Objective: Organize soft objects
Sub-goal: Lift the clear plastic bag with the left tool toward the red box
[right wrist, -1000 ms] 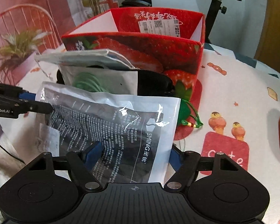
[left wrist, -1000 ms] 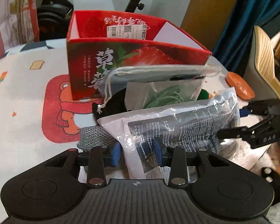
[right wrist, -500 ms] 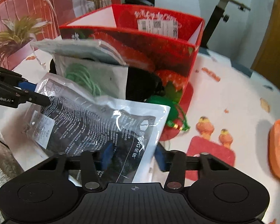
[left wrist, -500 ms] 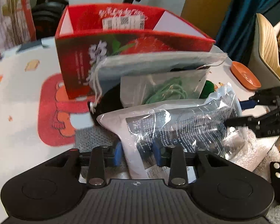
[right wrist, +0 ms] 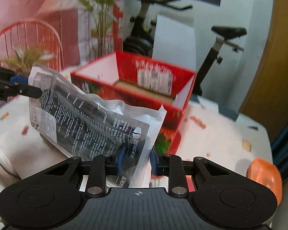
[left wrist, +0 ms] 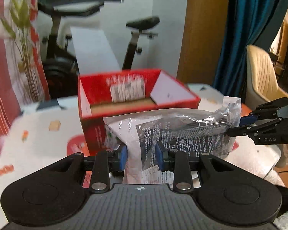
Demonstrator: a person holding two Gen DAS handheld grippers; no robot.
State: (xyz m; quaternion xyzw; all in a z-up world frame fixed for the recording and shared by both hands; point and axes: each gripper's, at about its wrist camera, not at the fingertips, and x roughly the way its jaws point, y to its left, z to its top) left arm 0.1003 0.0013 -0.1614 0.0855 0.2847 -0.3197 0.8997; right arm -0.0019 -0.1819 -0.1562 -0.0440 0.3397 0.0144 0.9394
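Soft-goods sorting, one moment. Largest item was the counter (right wrist: 220, 130), under a white cartoon-print cloth, carrying a red box (left wrist: 98, 88) standing open-topped, cardboard floor visible, nothing seen inside from either view. It likely served as the bin, hence its central placing within reach of both hands.

Pouch (left wrist: 182, 130): clear-and-white plastic pack, dark contents, printed text. It hung in the air in front of the box's near wall, about level with the rim, not touching the counter. Held stretched between both tools, probably so the limp pack stayed flat and could clear the rim rather than sag against the wall.

Left tool (left wrist: 141, 154): blue pads closed on one end of the pouch. Right tool (right wrist: 135, 160): pads pinched on the opposite end, near the logo. In the left view the right tool showed at far right, nipping the pouch's top corner.

Orange dish (right wrist: 263, 172): at counter edge, well apart from the box, not involved.

Judgement: carry stage; lowering into the box not yet begun.
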